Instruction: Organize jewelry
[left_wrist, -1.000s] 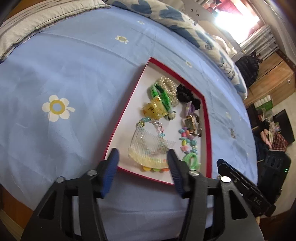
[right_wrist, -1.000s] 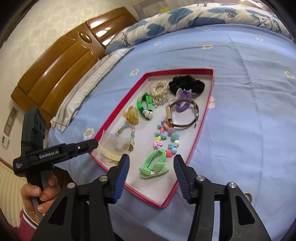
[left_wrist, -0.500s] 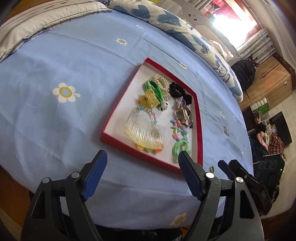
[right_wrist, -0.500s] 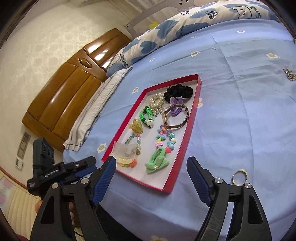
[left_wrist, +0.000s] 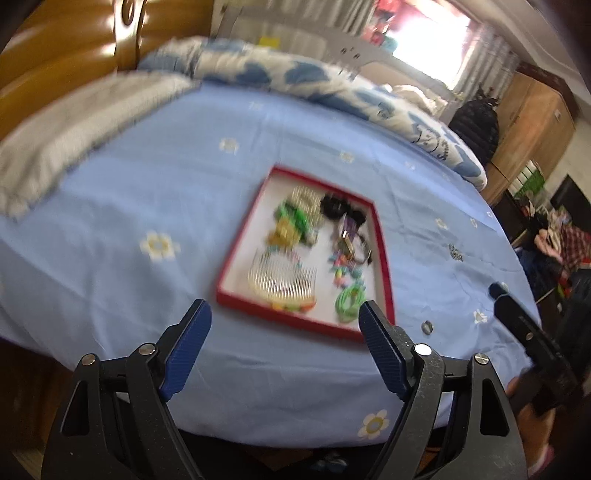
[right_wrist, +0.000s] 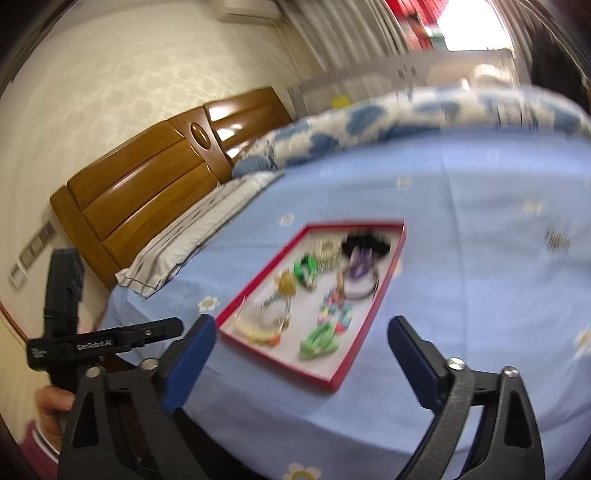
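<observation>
A red-rimmed tray (left_wrist: 236, 266) with a white floor lies on the blue bedsheet and also shows in the right wrist view (right_wrist: 354, 363). It holds a clear comb (left_wrist: 282, 280), a green hair tie (left_wrist: 349, 299), a beaded bracelet (left_wrist: 343, 267), a black scrunchie (left_wrist: 340, 208) and other pieces. A small ring (left_wrist: 427, 326) lies on the sheet right of the tray. My left gripper (left_wrist: 284, 349) is open and empty, pulled back from the tray's near edge. My right gripper (right_wrist: 299, 363) is open and empty, also back from the tray.
The bed's wooden headboard (right_wrist: 147, 199) and pillows (right_wrist: 192, 236) are at the left. A folded blue-patterned quilt (left_wrist: 332, 88) lies along the far side. A wardrobe (left_wrist: 532, 125) and clutter stand at the right. The bed edge is just below both grippers.
Both grippers have opened wide and drawn back and up from the tray, which now looks smaller and farther. The jewelry in the tray has not moved.
</observation>
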